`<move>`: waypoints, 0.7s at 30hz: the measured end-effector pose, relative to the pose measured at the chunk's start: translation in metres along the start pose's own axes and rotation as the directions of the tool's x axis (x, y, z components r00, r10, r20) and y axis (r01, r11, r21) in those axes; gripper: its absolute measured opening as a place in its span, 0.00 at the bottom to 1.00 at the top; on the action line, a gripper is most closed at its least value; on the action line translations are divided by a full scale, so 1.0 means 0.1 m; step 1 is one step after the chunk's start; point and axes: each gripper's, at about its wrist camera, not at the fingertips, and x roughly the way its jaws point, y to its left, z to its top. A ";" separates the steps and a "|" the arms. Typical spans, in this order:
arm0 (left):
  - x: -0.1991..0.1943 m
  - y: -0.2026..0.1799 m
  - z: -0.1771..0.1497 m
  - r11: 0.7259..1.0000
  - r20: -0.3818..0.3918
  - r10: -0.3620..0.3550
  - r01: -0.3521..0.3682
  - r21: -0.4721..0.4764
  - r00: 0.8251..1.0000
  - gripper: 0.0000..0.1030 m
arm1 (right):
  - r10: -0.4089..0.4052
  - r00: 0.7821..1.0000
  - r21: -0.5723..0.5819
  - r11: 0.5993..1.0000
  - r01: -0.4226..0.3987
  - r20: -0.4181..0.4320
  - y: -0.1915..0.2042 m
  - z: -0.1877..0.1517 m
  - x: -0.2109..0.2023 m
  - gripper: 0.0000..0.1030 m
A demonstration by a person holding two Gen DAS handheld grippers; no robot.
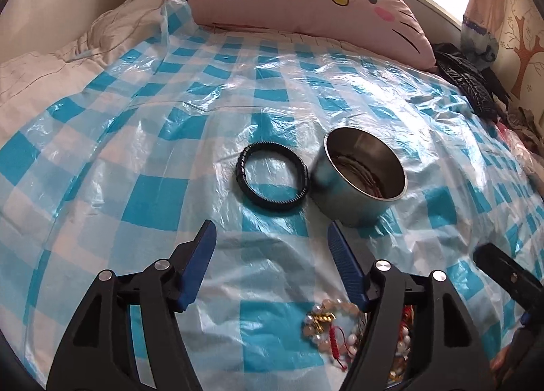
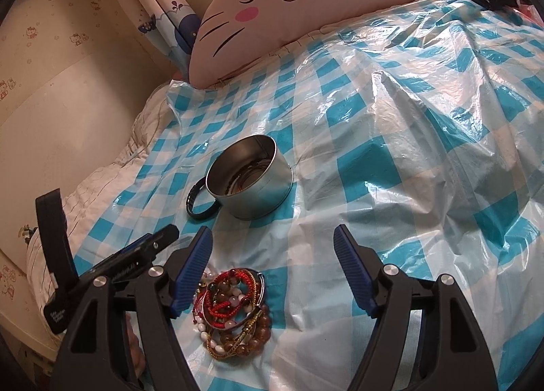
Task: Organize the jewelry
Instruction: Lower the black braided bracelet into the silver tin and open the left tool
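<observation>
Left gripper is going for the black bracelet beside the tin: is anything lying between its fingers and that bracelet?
Nothing visible does. The left gripper is open, and only bare checked plastic sheet lies between it and the black bracelet. The bracelet's far side sits right against the metal tin, so that side is tight.

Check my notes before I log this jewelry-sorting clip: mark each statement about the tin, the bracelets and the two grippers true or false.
1. The round metal tin stands upright with no lid on. True.
2. The black bracelet lies inside the tin. False: it lies on the checked plastic sheet, beside the tin.
3. The left gripper holds a bracelet. False: its jaws stand open with nothing between them.
4. A pile of beaded bracelets lies on the sheet near the right gripper. True.
5. The tin is empty. False: some bangles already lie in it.
</observation>
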 end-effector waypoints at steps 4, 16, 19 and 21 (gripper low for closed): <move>0.36 0.04 0.31 0.993 -0.032 0.108 -0.106 0.055 0.994 0.64 | 0.020 1.000 0.025 1.000 -0.020 -0.012 -0.05 0.02 0.05 0.70; 0.48 0.19 0.45 1.000 -0.115 0.022 -0.021 0.010 0.993 0.08 | 0.064 0.998 0.048 0.997 -0.063 -0.022 -0.06 0.04 0.10 0.71; 0.22 0.18 0.52 0.999 -0.072 -0.048 0.047 -0.014 0.996 0.08 | 0.072 0.997 0.045 0.996 -0.071 -0.021 -0.04 0.04 0.09 0.71; 0.11 0.06 0.62 0.997 -0.045 -0.080 0.080 0.000 0.996 0.08 | 0.074 0.997 0.040 0.997 -0.073 -0.018 -0.03 0.04 0.09 0.71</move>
